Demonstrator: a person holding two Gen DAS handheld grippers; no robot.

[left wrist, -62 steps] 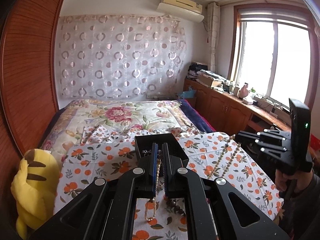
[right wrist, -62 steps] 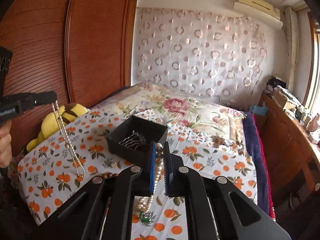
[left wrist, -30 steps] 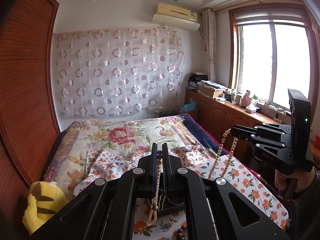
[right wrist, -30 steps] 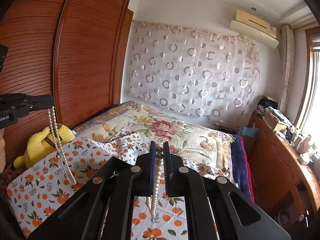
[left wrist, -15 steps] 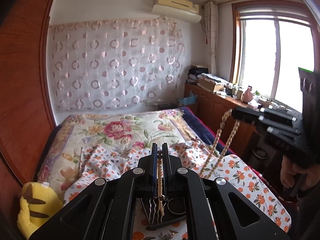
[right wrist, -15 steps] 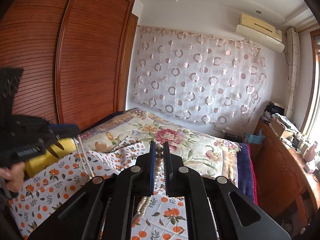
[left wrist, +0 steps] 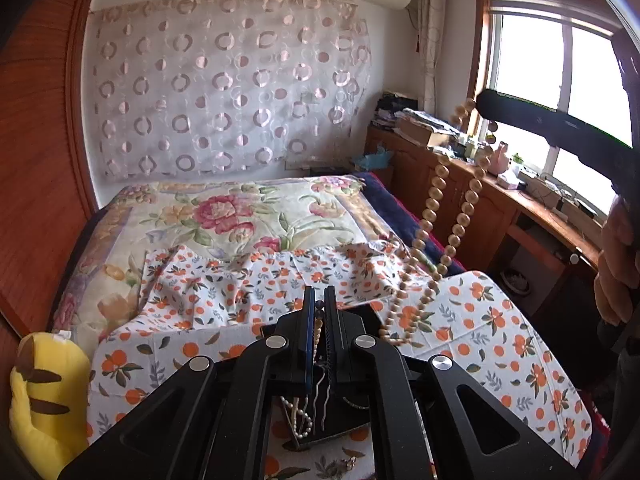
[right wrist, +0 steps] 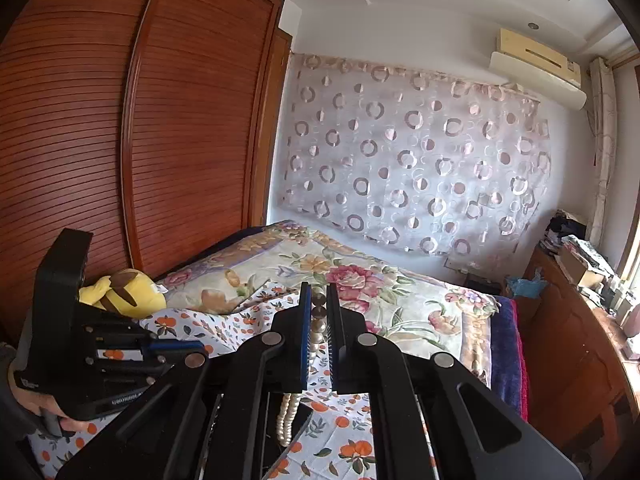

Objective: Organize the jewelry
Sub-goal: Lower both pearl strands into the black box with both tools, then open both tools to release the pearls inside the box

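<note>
My left gripper point(left wrist: 319, 305) is shut on a thin small-bead necklace point(left wrist: 317, 330) that hangs down into the black jewelry box point(left wrist: 320, 428) below it; small pearls and metal hairpins lie in the box. My right gripper point(right wrist: 319, 300) is shut on a large-pearl necklace point(right wrist: 289, 416) that hangs toward the box edge point(right wrist: 298, 428). In the left wrist view that pearl necklace point(left wrist: 434, 204) dangles from the right gripper point(left wrist: 486, 102) at the right. The left gripper point(right wrist: 180, 346) shows at lower left of the right wrist view.
An orange-print cloth point(left wrist: 472, 320) covers the bed end, with a floral quilt point(left wrist: 240, 216) behind. A yellow plush toy point(left wrist: 44, 392) lies at the left by the wooden wardrobe point(right wrist: 100, 140). A wooden cabinet point(left wrist: 500, 208) runs under the window at the right.
Both grippers have tilted down and come closer together over the box. The left necklace's lower end has sunk into the box; the right pearl necklace swings nearer the box.
</note>
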